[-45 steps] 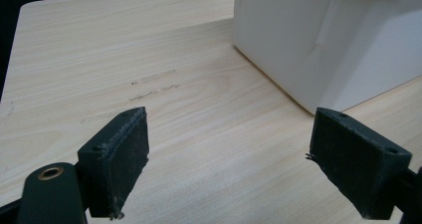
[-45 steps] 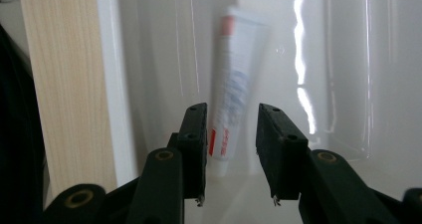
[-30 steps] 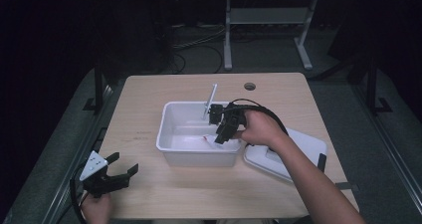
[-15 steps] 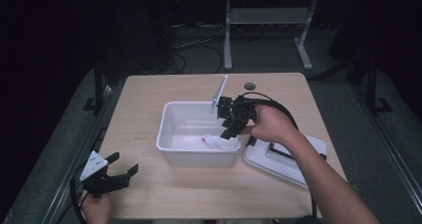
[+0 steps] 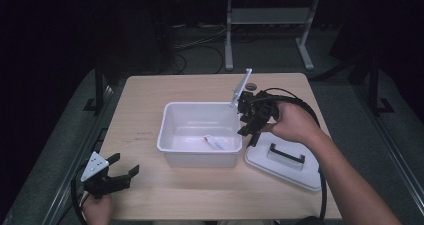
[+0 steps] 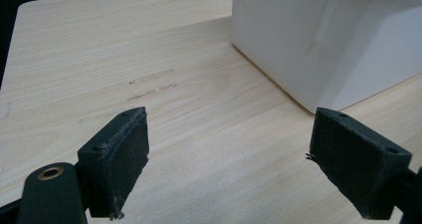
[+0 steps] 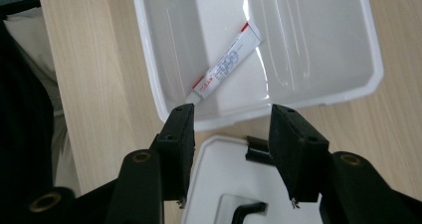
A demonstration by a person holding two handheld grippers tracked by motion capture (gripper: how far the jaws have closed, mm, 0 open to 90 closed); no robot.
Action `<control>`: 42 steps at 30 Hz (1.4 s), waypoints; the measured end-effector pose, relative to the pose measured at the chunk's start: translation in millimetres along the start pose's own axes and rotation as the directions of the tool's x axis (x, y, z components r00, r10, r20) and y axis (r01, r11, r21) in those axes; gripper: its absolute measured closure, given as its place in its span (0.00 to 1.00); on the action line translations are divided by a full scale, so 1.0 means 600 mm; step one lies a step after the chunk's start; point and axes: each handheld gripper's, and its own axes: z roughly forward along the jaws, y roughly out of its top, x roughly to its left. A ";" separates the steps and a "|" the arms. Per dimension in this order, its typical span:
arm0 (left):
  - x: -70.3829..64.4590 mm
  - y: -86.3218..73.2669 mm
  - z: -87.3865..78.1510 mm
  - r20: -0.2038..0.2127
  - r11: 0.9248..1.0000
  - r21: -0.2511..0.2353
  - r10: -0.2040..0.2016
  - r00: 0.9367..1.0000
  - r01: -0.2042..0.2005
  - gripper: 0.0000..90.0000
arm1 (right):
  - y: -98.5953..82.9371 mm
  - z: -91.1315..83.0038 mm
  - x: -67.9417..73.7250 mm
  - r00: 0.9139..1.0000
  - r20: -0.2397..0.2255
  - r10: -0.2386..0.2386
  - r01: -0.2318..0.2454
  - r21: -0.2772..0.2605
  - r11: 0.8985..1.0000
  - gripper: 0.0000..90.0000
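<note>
Judging from how things lie, the placing step looks done and the closing step is left. A small white tube with red and blue print is seen lying flat on the floor of the white plastic bin, near the bin's wall on the person's side, with its cap end toward the right gripper. That gripper is held above the bin's right-hand rim, its jaws parted and nothing between them; the right hand is raised over the table edge of the bin. The bin's white lid, with a dark handle on top, rests flat on the wooden table just beside the bin, so the bin is uncovered. The left gripper is kept low at the near left corner of the table, well apart from the bin, its jaws spread wide and empty; a corner of the bin is seen ahead of it in the left gripper view. What remains is probably for the lid to be taken by its handle and set on the bin.
</note>
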 end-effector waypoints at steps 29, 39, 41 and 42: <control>-0.001 -0.001 0.001 -0.001 1.000 0.004 -0.003 1.000 0.003 0.17 | -0.140 0.010 -0.024 0.990 0.054 0.133 -0.135 0.036 0.990 0.55; -0.001 -0.001 0.001 -0.001 1.000 0.007 -0.002 1.000 0.002 0.17 | -0.181 0.039 -0.022 0.985 0.058 0.164 -0.167 0.048 0.985 0.55; -0.001 -0.001 0.001 -0.001 1.000 0.006 -0.001 1.000 0.001 0.17 | -0.191 0.045 -0.021 0.984 0.063 0.165 -0.169 0.050 0.984 0.55; -0.001 -0.001 0.001 -0.002 1.000 0.006 -0.001 1.000 0.001 0.17 | -0.195 0.048 -0.021 0.983 0.063 0.170 -0.173 0.052 0.983 0.55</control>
